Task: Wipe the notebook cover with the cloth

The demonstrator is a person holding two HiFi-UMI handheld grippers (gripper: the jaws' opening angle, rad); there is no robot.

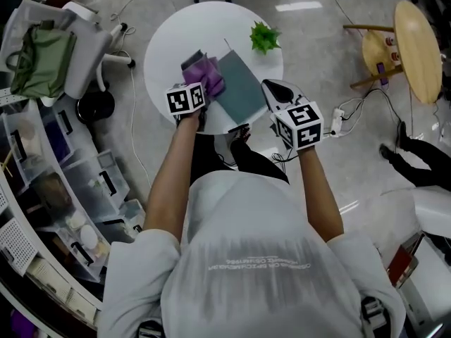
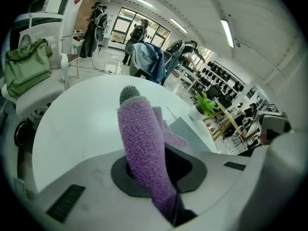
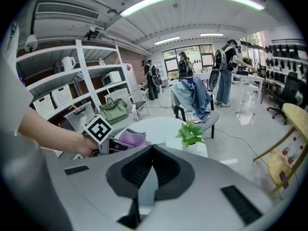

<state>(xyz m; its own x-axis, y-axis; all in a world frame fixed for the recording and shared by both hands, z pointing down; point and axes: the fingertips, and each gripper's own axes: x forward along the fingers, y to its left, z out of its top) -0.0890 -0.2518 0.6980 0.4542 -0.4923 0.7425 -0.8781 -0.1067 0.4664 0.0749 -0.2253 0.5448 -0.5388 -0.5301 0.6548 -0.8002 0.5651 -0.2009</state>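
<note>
Your left hand-held gripper (image 1: 199, 97) is clamped on the purple cloth (image 1: 204, 72), upper centre of the frame on the round white bench (image 1: 176, 41); your right hand-held gripper (image 1: 276, 94) pinches the grey notebook (image 1: 239, 86) by its right edge; the cloth touches its left side.

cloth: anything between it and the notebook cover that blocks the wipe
Nothing visible: the cloth, clamped in the left gripper, lies at the notebook's left edge. The plant stands beyond its far corner; the right gripper holds its right edge.
</note>
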